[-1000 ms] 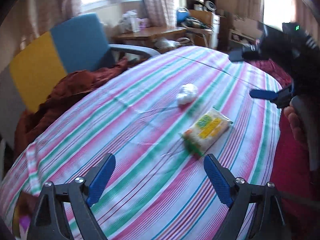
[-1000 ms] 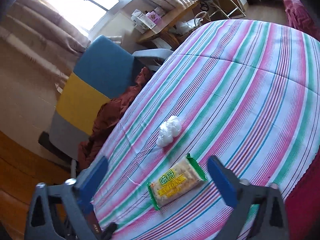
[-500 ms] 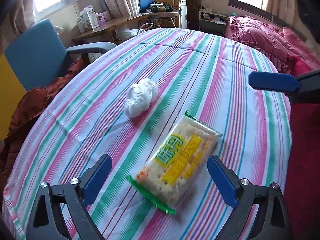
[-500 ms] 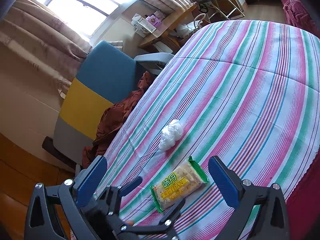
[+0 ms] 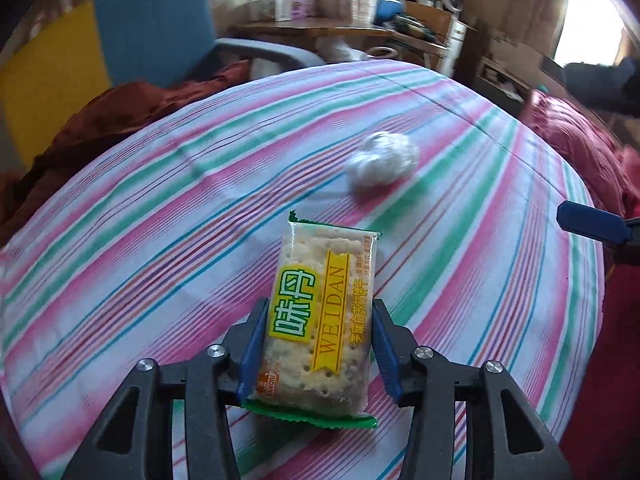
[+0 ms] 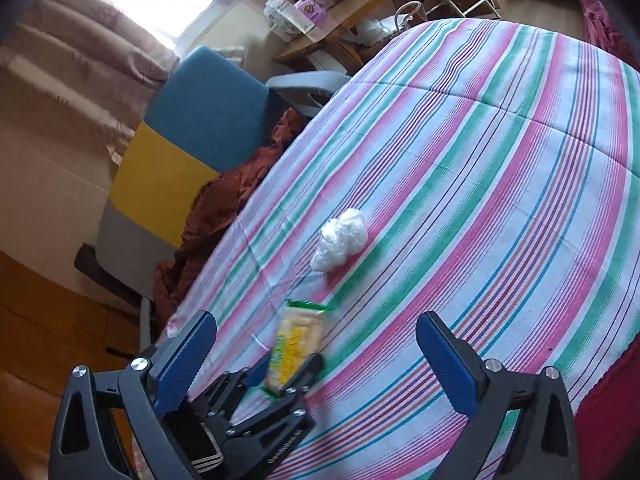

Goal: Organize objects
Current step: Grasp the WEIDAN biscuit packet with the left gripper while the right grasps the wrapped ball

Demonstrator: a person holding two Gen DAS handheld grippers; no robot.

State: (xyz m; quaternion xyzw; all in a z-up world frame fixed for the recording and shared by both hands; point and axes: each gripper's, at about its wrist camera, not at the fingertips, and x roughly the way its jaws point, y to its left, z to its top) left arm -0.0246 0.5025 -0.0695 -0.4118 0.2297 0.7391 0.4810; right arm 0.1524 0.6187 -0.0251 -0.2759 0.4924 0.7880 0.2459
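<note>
A cracker packet (image 5: 320, 312) with a yellow and green label sits between the blue pads of my left gripper (image 5: 318, 344), which is shut on its near end over the striped tablecloth (image 5: 160, 248). The right wrist view shows the same packet (image 6: 296, 344) held in the left gripper (image 6: 290, 372). A crumpled white plastic ball (image 5: 382, 164) lies on the cloth just beyond the packet; it also shows in the right wrist view (image 6: 340, 238). My right gripper (image 6: 316, 356) is open and empty above the near edge; one of its fingertips (image 5: 588, 226) shows at the right of the left wrist view.
A blue and yellow armchair (image 6: 188, 136) with a rust-brown cloth (image 6: 224, 208) stands at the table's far left. A wooden desk (image 5: 332, 34) with boxes stands behind. A dark red bedspread (image 5: 580, 148) lies to the right.
My left gripper has moved onto the cracker packet and shut on it; it was open half a second ago. The right gripper has stayed open and shifted slightly.
</note>
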